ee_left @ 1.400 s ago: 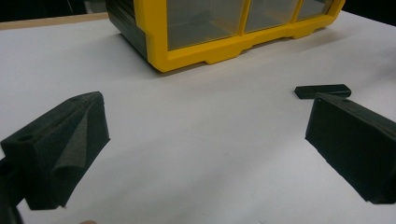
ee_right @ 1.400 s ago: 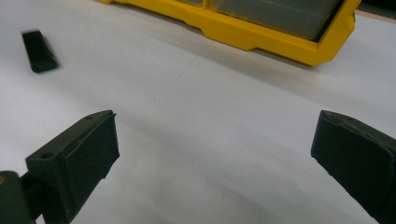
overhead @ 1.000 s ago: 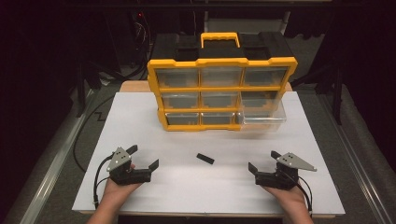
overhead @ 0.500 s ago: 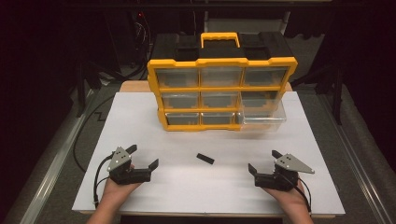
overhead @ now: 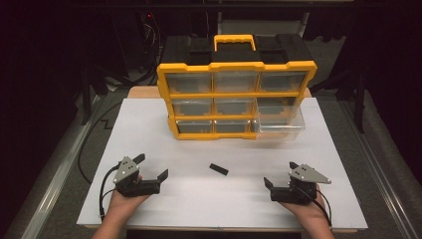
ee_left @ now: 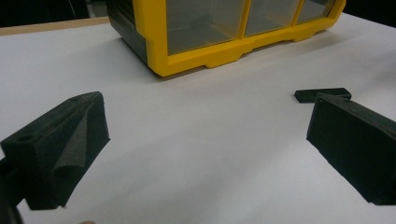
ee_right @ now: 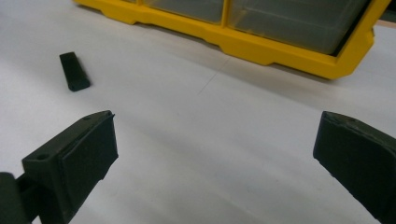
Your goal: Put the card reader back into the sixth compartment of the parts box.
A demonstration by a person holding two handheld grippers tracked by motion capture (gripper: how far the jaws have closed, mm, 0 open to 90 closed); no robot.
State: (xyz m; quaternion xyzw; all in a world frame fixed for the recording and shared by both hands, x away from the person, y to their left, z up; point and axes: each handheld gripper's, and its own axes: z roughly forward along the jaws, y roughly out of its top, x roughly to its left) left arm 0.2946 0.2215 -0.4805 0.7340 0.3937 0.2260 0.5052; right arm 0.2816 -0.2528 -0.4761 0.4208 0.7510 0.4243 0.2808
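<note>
While both claws, left claw (overhead: 150, 167) and right claw (overhead: 280, 174), gape empty, a black block (overhead: 218, 169) lies between them.

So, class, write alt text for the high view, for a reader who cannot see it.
A person's hands hold two open claws, left claw and right claw, low over a white table, with a small black block lying between them. Behind it stands a yellow drawer organizer whose bottom-right clear drawer is pulled out.
</note>
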